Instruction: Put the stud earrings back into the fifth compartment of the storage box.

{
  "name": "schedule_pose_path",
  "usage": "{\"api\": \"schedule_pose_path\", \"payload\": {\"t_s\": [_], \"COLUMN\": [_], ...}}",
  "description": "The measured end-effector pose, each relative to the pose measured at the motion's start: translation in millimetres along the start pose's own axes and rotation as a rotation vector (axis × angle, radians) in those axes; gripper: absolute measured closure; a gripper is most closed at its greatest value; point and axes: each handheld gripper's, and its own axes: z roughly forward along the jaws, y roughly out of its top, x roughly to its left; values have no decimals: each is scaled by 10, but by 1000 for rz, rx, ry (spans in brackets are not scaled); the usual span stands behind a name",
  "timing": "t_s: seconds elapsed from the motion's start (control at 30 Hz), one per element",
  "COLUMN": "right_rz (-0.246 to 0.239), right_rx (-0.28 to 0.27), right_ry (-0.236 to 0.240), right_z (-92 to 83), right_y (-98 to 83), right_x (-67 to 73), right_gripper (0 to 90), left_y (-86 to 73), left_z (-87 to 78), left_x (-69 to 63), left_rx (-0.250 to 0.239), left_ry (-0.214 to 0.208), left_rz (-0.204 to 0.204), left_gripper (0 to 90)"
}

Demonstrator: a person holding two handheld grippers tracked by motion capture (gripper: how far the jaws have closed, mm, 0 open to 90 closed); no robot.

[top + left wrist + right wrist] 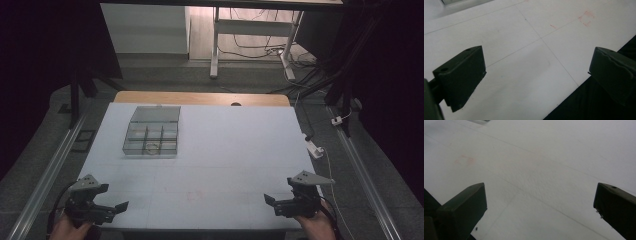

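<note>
We held the left gripper and the right gripper low over the near edge of the white rectangular worktop, one at each near corner, both turned inward toward the middle. Both sets of jaws stood wide apart with nothing between them; in the left gripper view bare worktop showed between the left gripper, and the same in the right gripper view for the right gripper. We judged this a resting stance: hands apart, jaws ready, no reach begun.

The thing nearest to hand was the clear plastic compartment box with its hinged lid open. It sat on the left half of the worktop, toward the far side, well apart from both grippers and nearer to the left one. Its lid lay folded back flat on the far side, so the compartments were open from above, which we judged would suit a reach from our side.

Contents: the tray was split into several small cells by thin dividers. One near cell held a small ring-shaped item; what it was we could not tell. The other cells looked empty, though the view was too dim and small to be sure.

A faint red square mark lay on the worktop near the middle front.
</note>
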Motion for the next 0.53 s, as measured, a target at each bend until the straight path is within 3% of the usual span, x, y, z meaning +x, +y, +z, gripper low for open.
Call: {"api": "schedule_pose_path", "payload": {"t_s": [0.23,0.53], "right_rz": [26,63], "right_rx": [39,67], "right_ry": [-50,-62], "right_z": [-102,-174], "right_y": [-161,-255], "right_x": [-31,-46], "right_gripper": [0,0], "left_y": [2,20], "left_z": [-1,11], "left_x": [0,2], "left_rx": [0,0], "left_ry": [-2,-10], "left_rz": [4,4], "left_gripper": [14,15]}}
